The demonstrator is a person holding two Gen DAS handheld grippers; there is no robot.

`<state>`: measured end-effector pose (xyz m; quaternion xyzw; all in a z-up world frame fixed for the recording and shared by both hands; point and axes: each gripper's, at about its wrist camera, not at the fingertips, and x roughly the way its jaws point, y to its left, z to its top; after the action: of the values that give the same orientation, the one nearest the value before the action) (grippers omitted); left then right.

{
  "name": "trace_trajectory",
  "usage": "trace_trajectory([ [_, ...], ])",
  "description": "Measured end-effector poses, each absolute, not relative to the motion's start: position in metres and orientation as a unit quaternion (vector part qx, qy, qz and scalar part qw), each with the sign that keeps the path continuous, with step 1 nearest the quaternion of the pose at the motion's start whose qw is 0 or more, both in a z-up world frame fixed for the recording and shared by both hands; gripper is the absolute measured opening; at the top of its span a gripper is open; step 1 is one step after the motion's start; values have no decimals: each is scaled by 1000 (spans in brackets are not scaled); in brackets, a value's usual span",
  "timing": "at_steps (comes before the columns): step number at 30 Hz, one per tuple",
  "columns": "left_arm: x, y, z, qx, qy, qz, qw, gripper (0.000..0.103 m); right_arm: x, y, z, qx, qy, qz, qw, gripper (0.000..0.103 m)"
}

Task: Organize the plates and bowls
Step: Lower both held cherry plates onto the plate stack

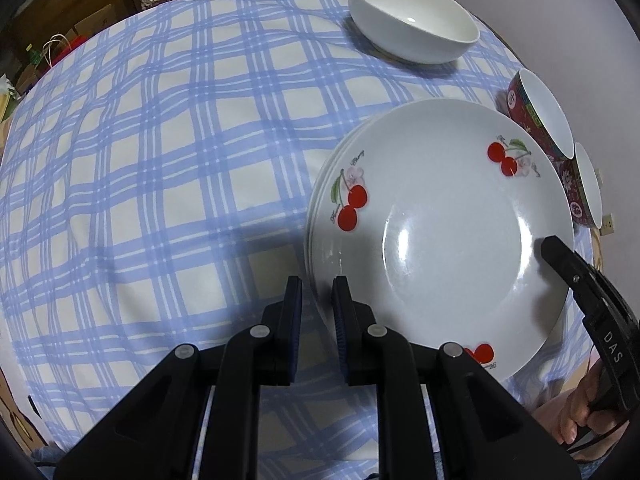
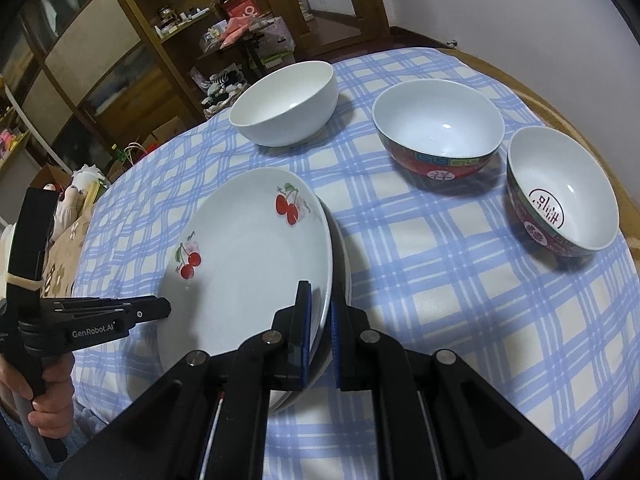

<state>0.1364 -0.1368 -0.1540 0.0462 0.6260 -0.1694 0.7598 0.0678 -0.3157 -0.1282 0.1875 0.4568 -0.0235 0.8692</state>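
Your left gripper sits at the near-left rim of the cherry plate stack — jaws a little apart.

Its right finger overlaps the stack's edge, the left finger over the blue checked cloth. Across the plates, to your right, the right gripper has its tip on the top plate's rim. Ahead and right stands a white bowl; further right, two red patterned bowls — just beyond the stack.
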Motion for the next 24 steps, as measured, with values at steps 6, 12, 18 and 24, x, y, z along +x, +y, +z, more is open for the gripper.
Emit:
trace_trajectory([
  [6, 134, -132, -151, 49, 624, -170, 762, 16, 67, -315, -127, 184, 456, -30, 870, 9],
  [12, 133, -132, -152, 48, 623, -170, 762, 16, 66, -315, -127, 185, 455, -34, 870, 9],
  [18, 132, -131, -149, 53, 620, -169, 765, 16, 66, -312, -126, 177, 454, -41, 872, 9],
  [24, 129, -132, -145, 59, 611, -166, 772, 16, 66, -310, -125, 174, 454, -43, 873, 9],
])
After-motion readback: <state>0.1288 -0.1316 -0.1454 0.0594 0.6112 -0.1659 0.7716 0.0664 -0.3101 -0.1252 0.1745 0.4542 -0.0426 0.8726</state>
